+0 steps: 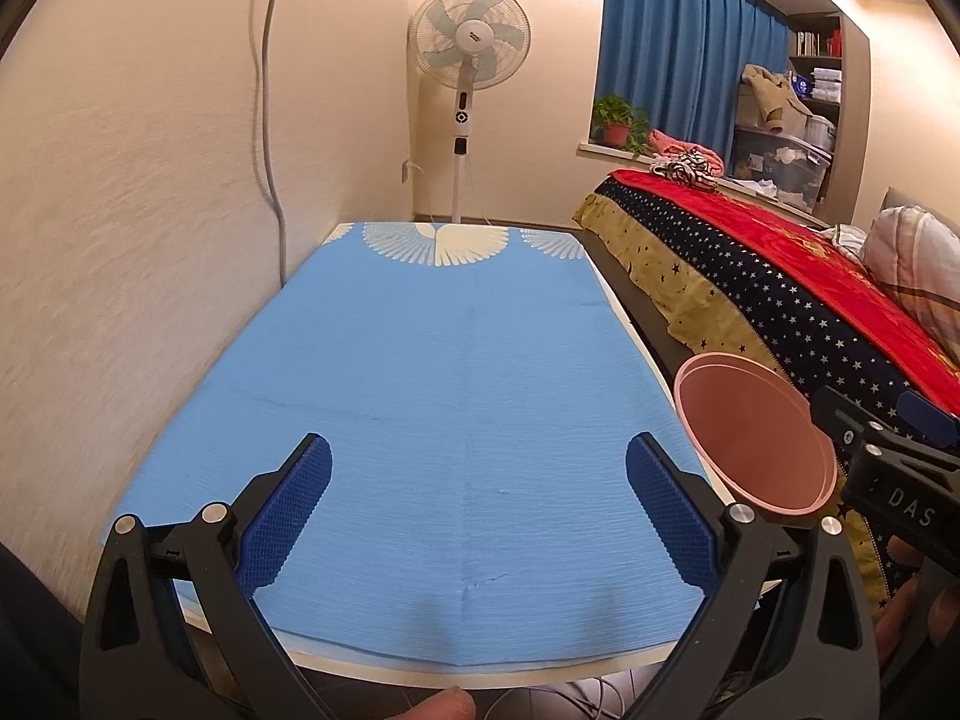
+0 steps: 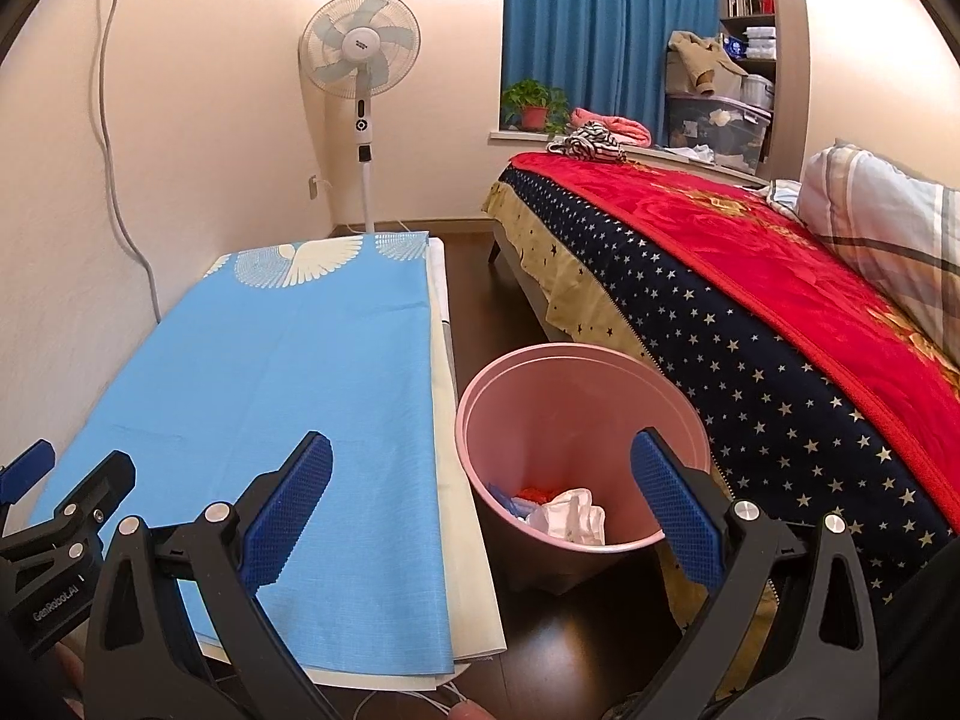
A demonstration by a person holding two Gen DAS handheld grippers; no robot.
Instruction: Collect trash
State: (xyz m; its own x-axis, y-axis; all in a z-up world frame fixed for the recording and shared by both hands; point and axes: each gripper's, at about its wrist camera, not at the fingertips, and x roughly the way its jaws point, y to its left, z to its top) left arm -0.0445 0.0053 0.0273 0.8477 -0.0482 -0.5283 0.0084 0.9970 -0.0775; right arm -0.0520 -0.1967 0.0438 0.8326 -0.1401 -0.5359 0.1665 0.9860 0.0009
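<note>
A: We start at the pink bin (image 2: 576,450): it stands on the dark floor (image 2: 570,630), in the gap between the table (image 2: 462,540) and the bed (image 2: 780,312). The right wrist view looks down into it, and we see crumpled white paper (image 2: 570,517) with scraps of red and blue at the bottom.

B: From the left wrist view we get only its rim (image 1: 753,438) and inner wall past the table's right edge; the contents are hidden there.

A: Our left gripper (image 1: 478,516) hangs over the blue cloth (image 1: 456,372) with its 2 jaws spread wide and nothing between them. The right gripper (image 2: 482,516) is spread just as wide, empty, with the bin's left rim between its fingers in the picture.

B: Each view catches the other gripper at its edge.

A: The cloth covers the table, with a white fan pattern at the far end. Behind it stand a pedestal fan (image 2: 360,60) against a cream wall, blue curtains (image 2: 606,36), a potted plant (image 2: 534,102) on the sill, and the bed's red blanket over star-print fabric.
</note>
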